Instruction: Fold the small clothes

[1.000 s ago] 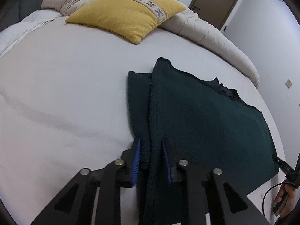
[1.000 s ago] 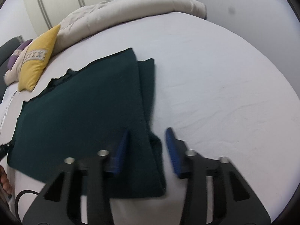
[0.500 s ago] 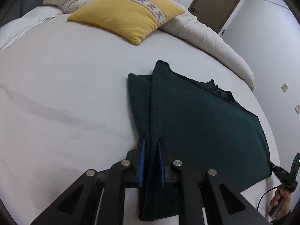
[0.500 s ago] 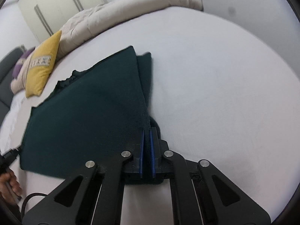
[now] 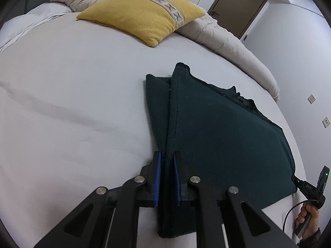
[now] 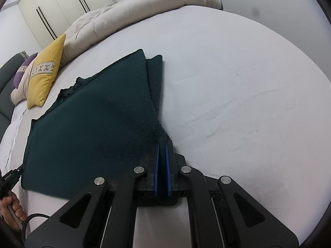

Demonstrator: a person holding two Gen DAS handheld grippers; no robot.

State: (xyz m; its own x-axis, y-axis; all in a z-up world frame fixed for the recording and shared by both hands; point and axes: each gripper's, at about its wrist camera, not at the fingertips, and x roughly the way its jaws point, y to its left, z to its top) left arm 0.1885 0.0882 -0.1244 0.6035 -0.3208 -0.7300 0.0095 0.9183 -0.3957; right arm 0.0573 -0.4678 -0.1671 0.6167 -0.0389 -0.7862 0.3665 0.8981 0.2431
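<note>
- The dark green garment (image 5: 217, 132) is laid flat on the white bed sheet (image 5: 72, 103), folded over so that a narrower under-layer is seen along each side edge.
- In the left wrist view, the near left corner of the garment is pinched by the left gripper (image 5: 166, 177); its blue pads (image 5: 157, 179) are drawn narrow, with the doubled edge of the cloth pressed between them.
- A yellow pillow (image 5: 142, 14) with a patterned band is seen beyond the garment, resting against a rolled beige duvet (image 5: 227, 39) along the far side of the bed.
- At the lower right of that view, a hand (image 5: 309, 220) wrapped round a black handle is seen just beside the garment's other near corner.
- In the right wrist view, the right gripper (image 6: 162, 165) is closed tight on the garment's near right corner, a bunched fold of cloth being clamped between its blue pads (image 6: 168, 165).
- A closed brown door (image 5: 238, 6) is seen at the back of the room.
</note>
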